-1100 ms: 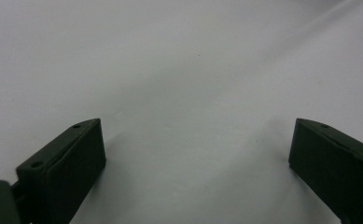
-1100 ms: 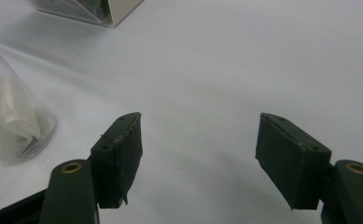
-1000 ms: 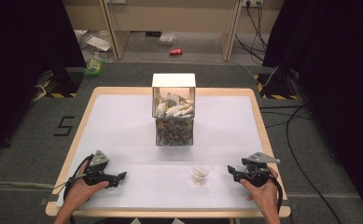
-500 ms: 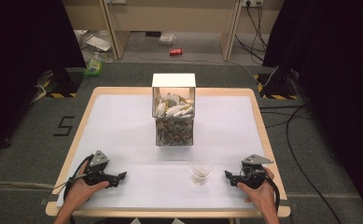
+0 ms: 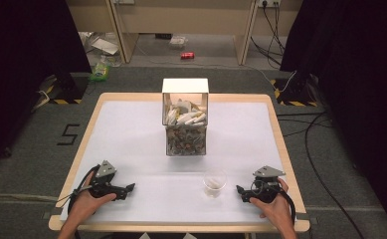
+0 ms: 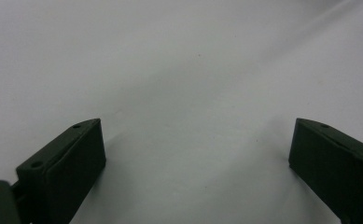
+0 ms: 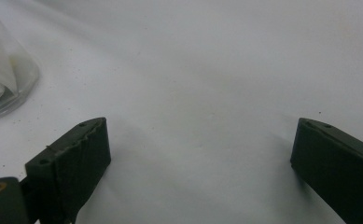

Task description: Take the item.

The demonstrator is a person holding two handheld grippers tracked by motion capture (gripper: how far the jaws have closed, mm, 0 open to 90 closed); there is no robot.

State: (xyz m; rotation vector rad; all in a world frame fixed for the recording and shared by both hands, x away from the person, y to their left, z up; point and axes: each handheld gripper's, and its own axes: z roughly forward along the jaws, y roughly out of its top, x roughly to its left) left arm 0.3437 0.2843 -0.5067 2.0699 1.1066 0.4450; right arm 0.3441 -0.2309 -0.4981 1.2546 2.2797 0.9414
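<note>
1. I am holding the left gripper point(image 5: 126, 188) low at lower left of the high view, jaws spread wide over bare white table point(image 5: 131, 134), pinching nothing.
2. I am holding the right gripper point(image 5: 241, 191) at lower right, jaws likewise spread and empty.
3. Clear plastic cup point(image 5: 214, 180): sitting just left of the right gripper; its rim is edging into the upper left of the right gripper view point(image 7: 4, 79). Something pale is possibly lying inside it; too blurred to say.
4. Clear box point(image 5: 185, 117), centre frame, holding pale pieces over darker ones; well apart from both grippers.
5. Risk: the cup is looking light; a sideways nudge from the right jaws would likely tip or skid it.
</note>
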